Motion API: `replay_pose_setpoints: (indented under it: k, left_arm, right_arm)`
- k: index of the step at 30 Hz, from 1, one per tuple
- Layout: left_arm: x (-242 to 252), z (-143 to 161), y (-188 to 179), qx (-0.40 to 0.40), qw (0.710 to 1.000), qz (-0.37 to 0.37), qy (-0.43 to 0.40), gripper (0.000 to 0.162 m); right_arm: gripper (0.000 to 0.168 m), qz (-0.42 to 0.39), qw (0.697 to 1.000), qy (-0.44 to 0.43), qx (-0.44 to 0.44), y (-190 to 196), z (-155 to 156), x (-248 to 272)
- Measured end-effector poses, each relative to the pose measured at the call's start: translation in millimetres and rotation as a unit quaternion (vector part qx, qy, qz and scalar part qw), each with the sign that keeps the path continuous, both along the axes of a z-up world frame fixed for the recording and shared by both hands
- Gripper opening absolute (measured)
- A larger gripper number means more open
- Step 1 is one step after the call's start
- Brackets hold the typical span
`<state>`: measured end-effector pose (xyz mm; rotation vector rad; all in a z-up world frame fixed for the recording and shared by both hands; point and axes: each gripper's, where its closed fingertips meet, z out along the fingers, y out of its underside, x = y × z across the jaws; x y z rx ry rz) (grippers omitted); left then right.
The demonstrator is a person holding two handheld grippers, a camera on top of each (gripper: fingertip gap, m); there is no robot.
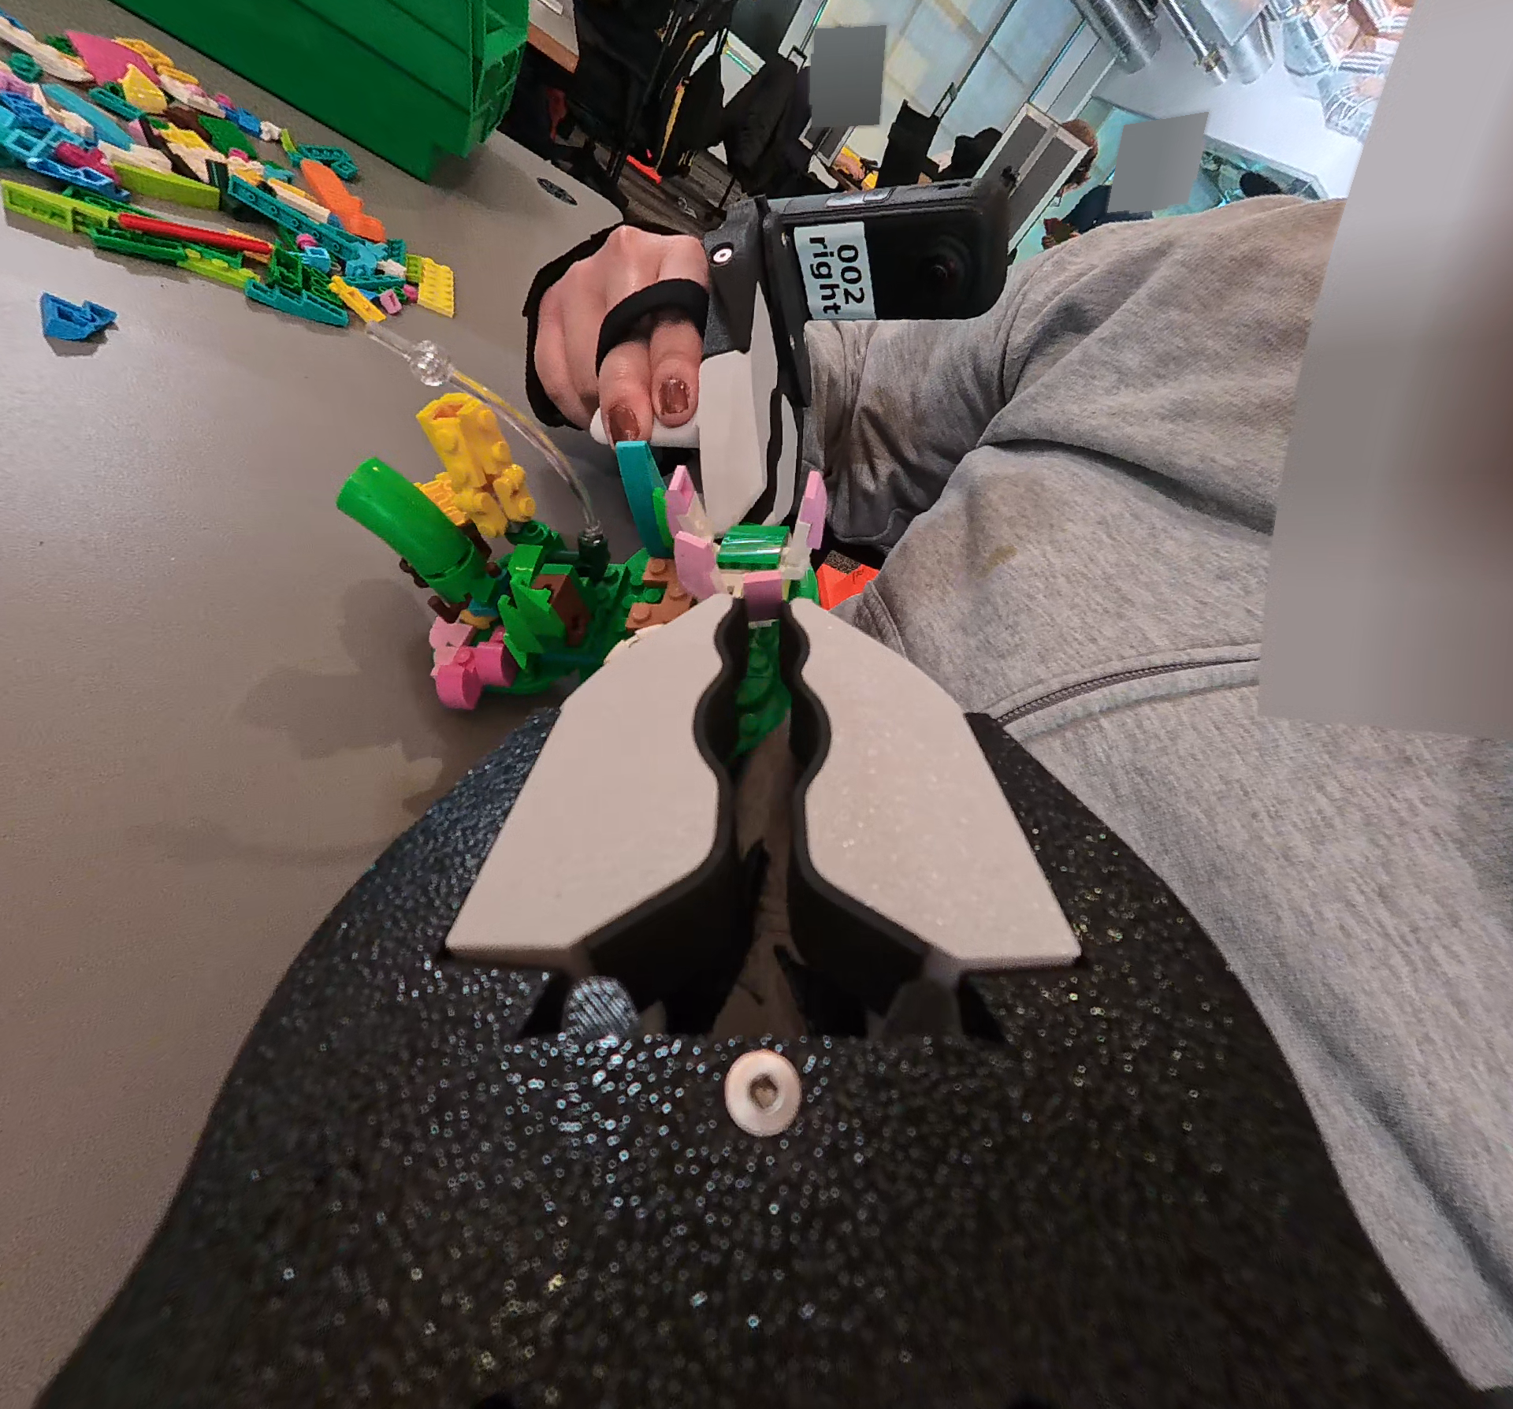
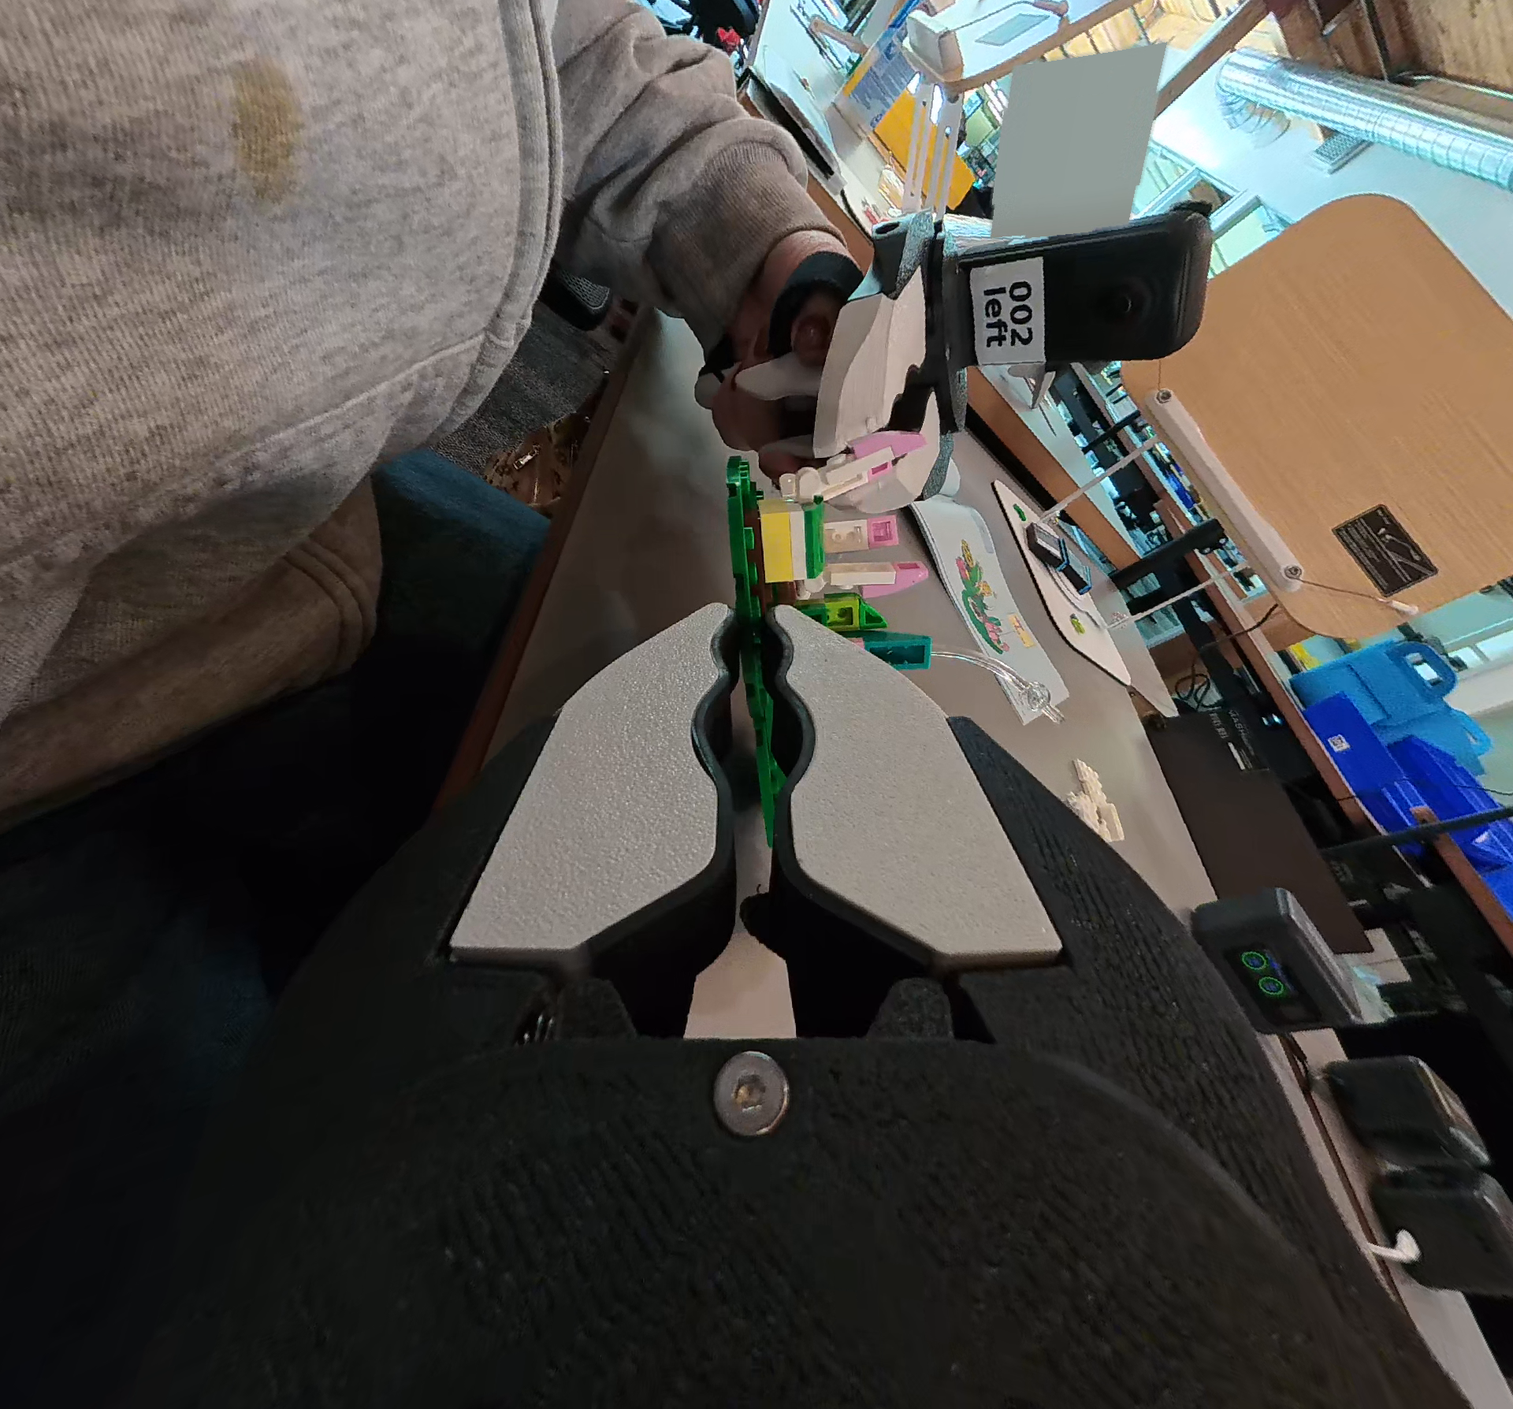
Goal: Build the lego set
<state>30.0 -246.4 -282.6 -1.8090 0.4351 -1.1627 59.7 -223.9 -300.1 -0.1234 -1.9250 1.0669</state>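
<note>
Fingers of our right gripper (image 2: pixel 751 637) clamp the green lego plate (image 2: pixel 757 706) mid-frame; our left gripper (image 1: pixel 768 616) pinches its pink-white flower piece (image 1: pixel 761 588); loose bricks (image 1: pixel 196 166) litter the desk (image 1: pixel 164 551) upper left

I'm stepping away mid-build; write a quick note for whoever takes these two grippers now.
Left gripper: shut on the pink-and-white flower atop the model.
Right gripper: shut on the green base plate, which stands on edge.
Done: the plant model is partly built, with a yellow flower and a green tube.
Left: the loose pile of bricks on the table is still unused.
</note>
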Motion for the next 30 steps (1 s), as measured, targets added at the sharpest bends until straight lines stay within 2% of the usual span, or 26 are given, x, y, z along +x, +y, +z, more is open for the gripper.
replay_pose_setpoints:
  k: [15,30]
  left_arm:
    - [1.0,-11.8,-1.1,-0.019,0.999,0.015,0.033,0.007]
    - [2.5,-25.6,-4.5,-0.003,0.997,0.034,0.070,0.007]
  right_arm:
    - [0.004,-0.014,1.000,-0.008,-0.008,-0.3,-6.8,-4.6]
    - [0.006,-0.020,1.000,-0.016,-0.003,0.4,-13.9,-4.1]
